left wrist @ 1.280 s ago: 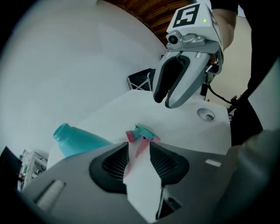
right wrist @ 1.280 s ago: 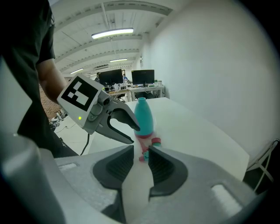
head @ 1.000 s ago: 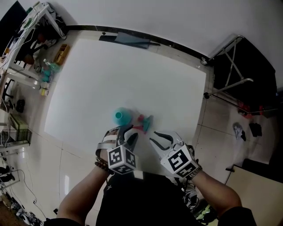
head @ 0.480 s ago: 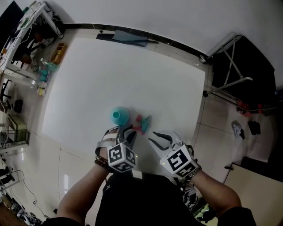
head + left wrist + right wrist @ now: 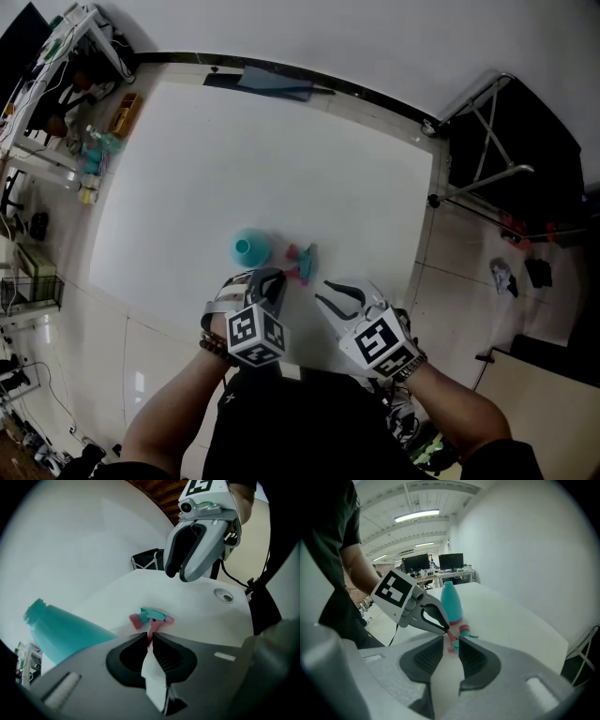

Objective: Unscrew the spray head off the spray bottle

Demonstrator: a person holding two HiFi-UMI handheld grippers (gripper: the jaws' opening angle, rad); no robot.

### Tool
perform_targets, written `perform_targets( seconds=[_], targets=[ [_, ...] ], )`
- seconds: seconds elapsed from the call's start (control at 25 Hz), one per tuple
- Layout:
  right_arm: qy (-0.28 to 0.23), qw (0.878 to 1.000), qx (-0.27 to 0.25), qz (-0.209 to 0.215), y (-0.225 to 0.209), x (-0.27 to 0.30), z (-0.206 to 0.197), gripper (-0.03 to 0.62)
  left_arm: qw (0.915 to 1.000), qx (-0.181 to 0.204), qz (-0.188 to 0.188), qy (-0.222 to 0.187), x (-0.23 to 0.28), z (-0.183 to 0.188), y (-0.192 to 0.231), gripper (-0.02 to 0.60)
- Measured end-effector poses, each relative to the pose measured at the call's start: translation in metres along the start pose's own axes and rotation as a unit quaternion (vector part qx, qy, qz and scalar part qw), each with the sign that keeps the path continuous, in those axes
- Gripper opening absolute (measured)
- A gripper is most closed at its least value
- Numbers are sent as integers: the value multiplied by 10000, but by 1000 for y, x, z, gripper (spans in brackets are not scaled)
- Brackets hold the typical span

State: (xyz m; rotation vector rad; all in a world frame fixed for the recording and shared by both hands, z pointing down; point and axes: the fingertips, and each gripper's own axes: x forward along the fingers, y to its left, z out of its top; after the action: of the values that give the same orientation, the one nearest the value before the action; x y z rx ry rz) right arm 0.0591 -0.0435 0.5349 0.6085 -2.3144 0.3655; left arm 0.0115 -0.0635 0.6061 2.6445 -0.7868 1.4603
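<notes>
The teal spray bottle [image 5: 251,247] stands upright on the white table [image 5: 281,159] with its neck bare. Just to its right the spray head [image 5: 301,262], teal with pink parts, lies on its side. My left gripper [image 5: 270,279] points at the head; its jaws have just been closing and now pinch the tip of the pink trigger [image 5: 151,629]. The right gripper view shows the left gripper [image 5: 445,628] at that pink piece, with the bottle [image 5: 451,602] behind it. My right gripper [image 5: 324,292] hovers open and empty to the right, short of the spray head [image 5: 464,631].
A dark flat object [image 5: 277,82] lies at the table's far edge. A cluttered shelf [image 5: 89,155] stands to the left and a metal folding frame [image 5: 487,141] to the right. The table's near edge runs just below both grippers.
The left gripper's jaws have drawn together from clearly apart to nearly touching. Both hands, the bottle and the spray head stay where they were.
</notes>
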Motion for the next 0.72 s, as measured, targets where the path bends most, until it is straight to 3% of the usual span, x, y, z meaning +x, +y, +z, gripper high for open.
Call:
perform_targets(
  seconds=[0.72],
  targets=[
    [136, 9992, -284, -242, -13, -15, -18, 87, 9979, -296, -251, -518, -10, 20, 0, 36]
  ],
)
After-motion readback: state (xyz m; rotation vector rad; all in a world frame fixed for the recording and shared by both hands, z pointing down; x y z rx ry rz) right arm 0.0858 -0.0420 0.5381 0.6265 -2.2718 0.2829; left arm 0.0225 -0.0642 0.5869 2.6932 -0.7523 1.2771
